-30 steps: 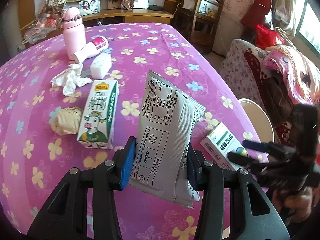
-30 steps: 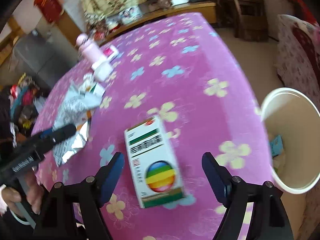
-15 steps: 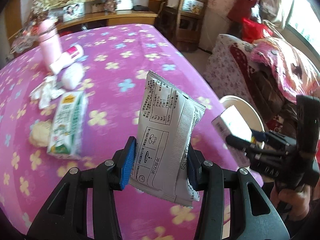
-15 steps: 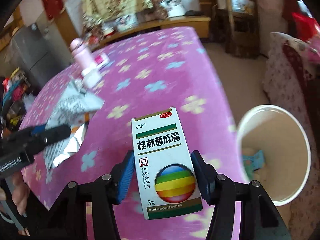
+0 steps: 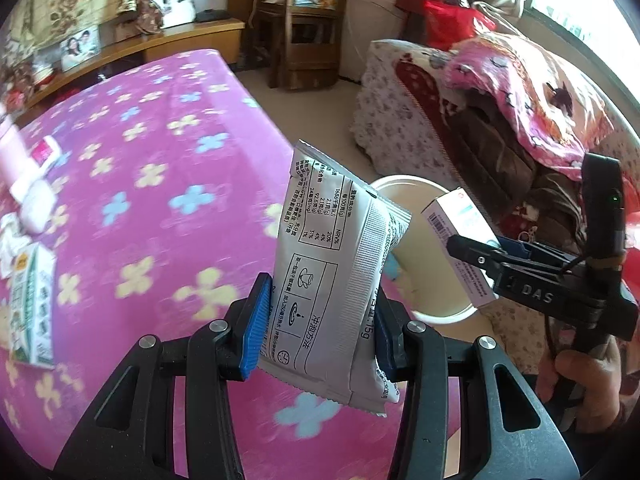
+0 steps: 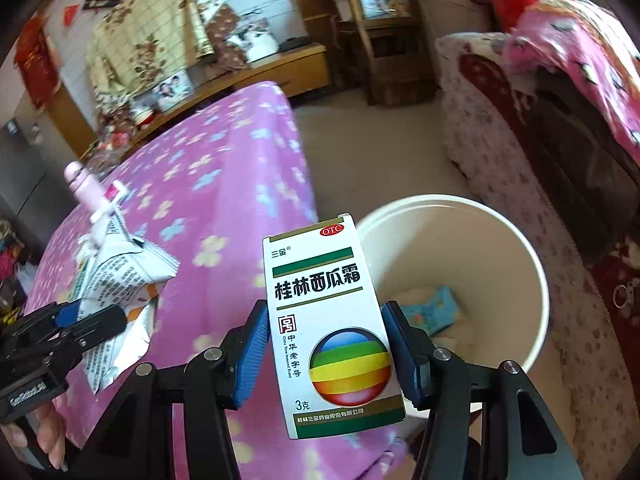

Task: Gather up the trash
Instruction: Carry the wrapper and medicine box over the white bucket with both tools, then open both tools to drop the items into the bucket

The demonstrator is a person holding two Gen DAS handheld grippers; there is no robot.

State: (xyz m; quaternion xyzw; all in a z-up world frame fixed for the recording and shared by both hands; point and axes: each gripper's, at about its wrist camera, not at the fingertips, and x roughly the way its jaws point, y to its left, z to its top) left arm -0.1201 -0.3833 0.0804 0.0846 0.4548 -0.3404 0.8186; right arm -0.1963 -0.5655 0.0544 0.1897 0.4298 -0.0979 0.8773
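Two clenched jaws, left gripper grasping silver sachet, right gripper grasping white medicine box

Sunlit room: wooden shelf unit, low wooden cabinet, blanket-draped sofa, beige floor.

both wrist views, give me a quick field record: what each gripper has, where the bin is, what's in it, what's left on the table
left gripper: shut on white printed foil sachet
right gripper: shut on white medicine carton with rainbow ball
bin: round white plastic bucket on floor beside table edge
bin contents: blue wrapper, pale scraps
left on pink flowered tablecloth: green-and-white milk carton, crumpled tissue, pink bottle
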